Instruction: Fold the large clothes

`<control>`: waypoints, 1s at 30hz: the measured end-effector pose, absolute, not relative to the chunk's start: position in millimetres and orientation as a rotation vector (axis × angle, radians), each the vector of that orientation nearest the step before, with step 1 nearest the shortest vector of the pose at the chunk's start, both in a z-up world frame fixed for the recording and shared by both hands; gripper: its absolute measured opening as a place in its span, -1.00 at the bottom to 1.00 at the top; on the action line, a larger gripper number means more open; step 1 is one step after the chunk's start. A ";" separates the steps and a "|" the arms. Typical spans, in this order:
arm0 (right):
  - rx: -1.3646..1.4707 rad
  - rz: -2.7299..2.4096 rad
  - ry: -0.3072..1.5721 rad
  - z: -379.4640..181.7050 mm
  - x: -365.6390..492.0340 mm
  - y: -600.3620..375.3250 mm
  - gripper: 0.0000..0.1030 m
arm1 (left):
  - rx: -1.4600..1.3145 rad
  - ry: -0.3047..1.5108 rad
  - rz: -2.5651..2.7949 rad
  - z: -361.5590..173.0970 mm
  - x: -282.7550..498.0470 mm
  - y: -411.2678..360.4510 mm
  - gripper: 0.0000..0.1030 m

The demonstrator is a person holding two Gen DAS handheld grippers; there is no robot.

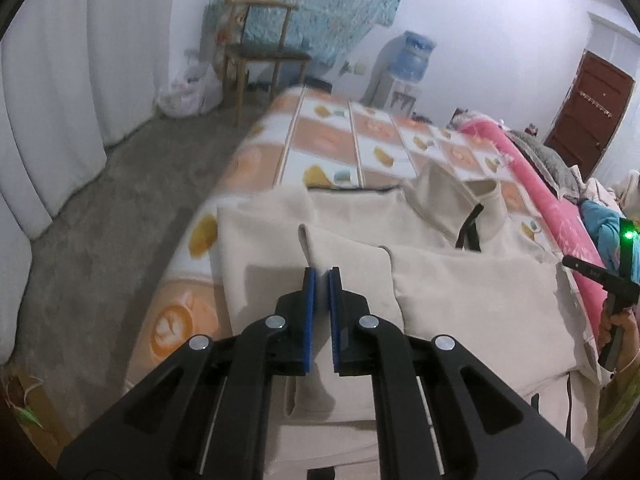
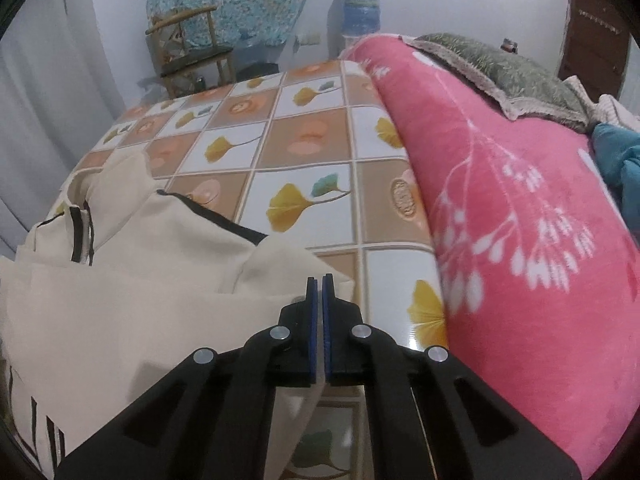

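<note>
A large cream garment with black trim point(image 1: 460, 300) lies spread on the bed, partly folded over itself. In the left wrist view my left gripper point(image 1: 322, 276) is shut on a raised fold of it, and the cloth runs up into a ridge ahead of the blue pads point(image 1: 310, 292). In the right wrist view my right gripper point(image 2: 322, 284) is shut on the cream garment point(image 2: 140, 280) at its right edge. A thin strip of cloth hangs between and below the pads point(image 2: 314, 320). A hand holding the right tool's black body point(image 1: 616, 284) shows at the far right of the left wrist view.
The bed sheet point(image 2: 304, 148) has orange and white squares with leaf prints. A pink blanket point(image 2: 520, 220) and a grey-green pillow point(image 2: 516, 76) lie along its right side. The floor point(image 1: 100, 260) and white curtains point(image 1: 48, 100) are to the left. A wooden chair point(image 1: 260, 52), water dispenser point(image 1: 412, 56) and brown door point(image 1: 588, 120) stand beyond.
</note>
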State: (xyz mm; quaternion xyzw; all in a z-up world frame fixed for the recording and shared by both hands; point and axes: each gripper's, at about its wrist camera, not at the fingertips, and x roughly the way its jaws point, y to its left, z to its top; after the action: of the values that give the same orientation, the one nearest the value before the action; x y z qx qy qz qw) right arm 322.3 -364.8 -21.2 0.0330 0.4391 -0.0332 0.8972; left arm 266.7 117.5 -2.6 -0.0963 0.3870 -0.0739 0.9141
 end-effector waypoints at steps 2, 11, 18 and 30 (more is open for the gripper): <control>0.067 -0.081 0.912 -21.5 321.3 -368.4 -0.95 | -0.197 0.848 -0.128 -12.0 275.0 118.4 -0.87; 0.187 -0.016 0.976 -27.6 314.8 -385.1 -0.08 | -0.196 0.908 -0.096 -38.5 279.4 122.2 -0.87; 0.150 -0.006 0.994 -30.1 317.0 -376.9 -0.49 | -0.146 0.889 -0.076 -39.4 276.4 116.9 -0.86; 0.173 -0.081 0.984 -27.5 318.4 -386.8 -0.72 | -0.136 0.886 -0.073 -32.8 270.8 120.1 -0.58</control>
State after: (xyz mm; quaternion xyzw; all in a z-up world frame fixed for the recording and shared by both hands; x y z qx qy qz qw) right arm 318.4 -386.8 -27.5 0.0827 0.4715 -0.0388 0.8771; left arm 270.8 120.0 -32.8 -0.0658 0.4281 -0.0352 0.9006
